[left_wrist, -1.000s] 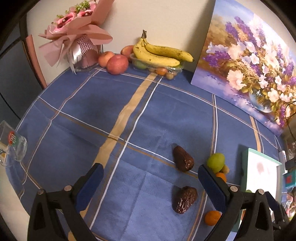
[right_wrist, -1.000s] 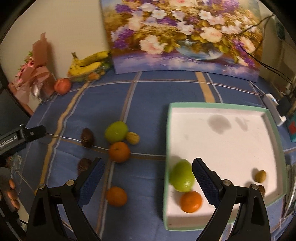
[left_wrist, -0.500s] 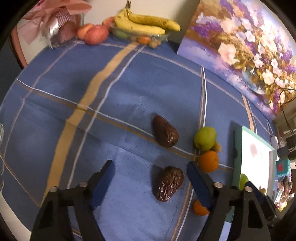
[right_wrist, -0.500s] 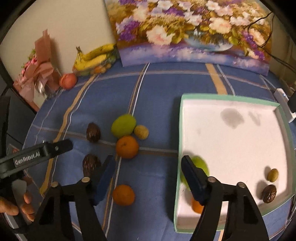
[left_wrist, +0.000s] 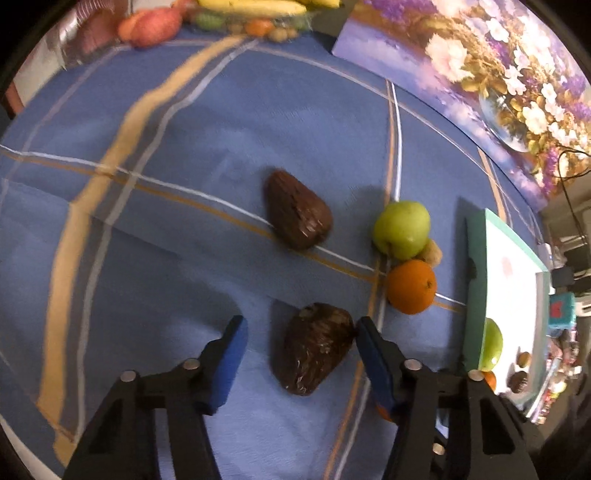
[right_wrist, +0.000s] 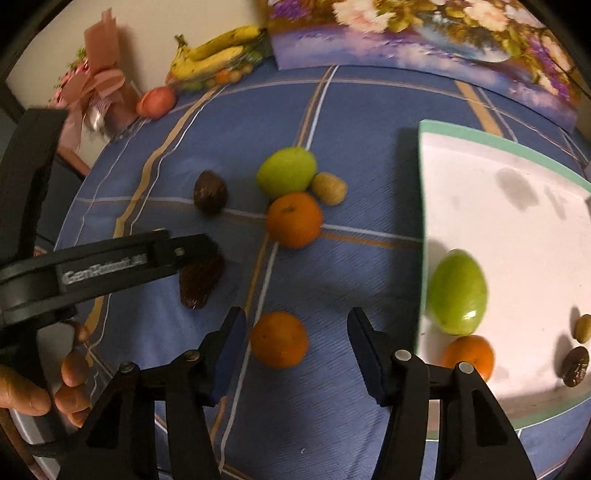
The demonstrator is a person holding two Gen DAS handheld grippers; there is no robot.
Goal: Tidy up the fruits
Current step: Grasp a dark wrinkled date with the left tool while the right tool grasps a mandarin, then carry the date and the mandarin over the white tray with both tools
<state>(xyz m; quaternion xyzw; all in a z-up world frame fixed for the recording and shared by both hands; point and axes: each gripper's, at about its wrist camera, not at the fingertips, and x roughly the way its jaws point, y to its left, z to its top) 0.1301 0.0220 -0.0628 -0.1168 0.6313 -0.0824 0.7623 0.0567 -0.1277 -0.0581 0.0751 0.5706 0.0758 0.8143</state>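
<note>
My left gripper is open around a dark brown avocado on the blue cloth; its right finger touches the fruit. A second avocado, a green apple and an orange lie beyond. My right gripper is open with an orange between its fingers on the cloth. The white tray with a green rim holds a green apple, an orange and small fruits. The left gripper's arm shows in the right wrist view over the near avocado.
A flower painting leans on the back wall. Bananas, a red apple and a pink bouquet stand at the far left. A small kiwi lies by the loose green apple and orange.
My left gripper has moved forward and down until the near avocado sits between its fingers. My right gripper has swung left from the tray to the loose orange.
</note>
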